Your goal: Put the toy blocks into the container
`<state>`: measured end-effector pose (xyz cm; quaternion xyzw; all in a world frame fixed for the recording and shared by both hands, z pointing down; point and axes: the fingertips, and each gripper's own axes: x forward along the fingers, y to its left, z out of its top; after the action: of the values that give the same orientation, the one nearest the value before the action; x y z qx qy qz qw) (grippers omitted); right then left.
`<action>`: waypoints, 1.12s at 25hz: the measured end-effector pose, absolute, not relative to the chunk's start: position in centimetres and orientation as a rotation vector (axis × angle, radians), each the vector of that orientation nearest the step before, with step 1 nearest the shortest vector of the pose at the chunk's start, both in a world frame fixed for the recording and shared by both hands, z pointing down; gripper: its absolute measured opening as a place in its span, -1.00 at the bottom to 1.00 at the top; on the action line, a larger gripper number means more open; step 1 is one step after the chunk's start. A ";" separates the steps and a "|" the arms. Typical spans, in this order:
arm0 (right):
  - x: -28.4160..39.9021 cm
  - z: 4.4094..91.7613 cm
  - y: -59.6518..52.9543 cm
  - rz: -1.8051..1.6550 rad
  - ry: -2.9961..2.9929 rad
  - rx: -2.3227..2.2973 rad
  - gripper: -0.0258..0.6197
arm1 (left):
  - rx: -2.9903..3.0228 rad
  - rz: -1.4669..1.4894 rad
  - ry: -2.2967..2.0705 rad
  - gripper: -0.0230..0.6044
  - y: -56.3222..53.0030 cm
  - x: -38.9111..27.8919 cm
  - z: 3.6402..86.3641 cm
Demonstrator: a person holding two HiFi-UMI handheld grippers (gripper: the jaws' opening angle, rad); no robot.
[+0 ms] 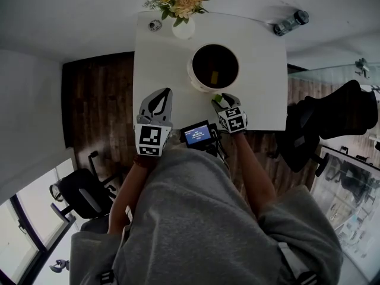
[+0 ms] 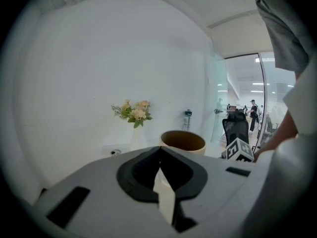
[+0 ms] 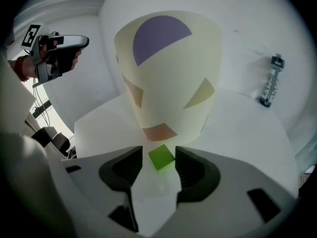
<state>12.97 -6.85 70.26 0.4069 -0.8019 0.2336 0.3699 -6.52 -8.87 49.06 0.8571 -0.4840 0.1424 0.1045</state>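
Right tool [image 3: 159, 149] jaws apart, angled down at the desk [image 1: 261, 100]. Green block [image 3: 161, 158] lies on the desk between them, not pinched, right at the base of the container [image 3: 168, 73]. Yellow block [image 1: 214, 76] is inside the container. Left tool [image 2: 159, 150] jaws together, empty, over the desk's left edge.
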 end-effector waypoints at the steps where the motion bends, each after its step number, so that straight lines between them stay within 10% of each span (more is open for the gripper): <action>1: 12.9 70.4 -6.8 0.602 -2.051 1.045 -0.27 | 2.525 0.420 -1.430 -0.90 -8.8 -6.6 49.0; 28: 19.9 64.0 -9.9 0.594 -2.001 1.458 -0.40 | 2.546 0.377 -1.431 -0.90 -8.9 -7.2 48.3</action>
<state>19.94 -9.87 64.03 0.5474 -0.7513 0.2231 0.2935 -7.24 -8.93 48.25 0.8605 -0.4835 0.1273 0.0982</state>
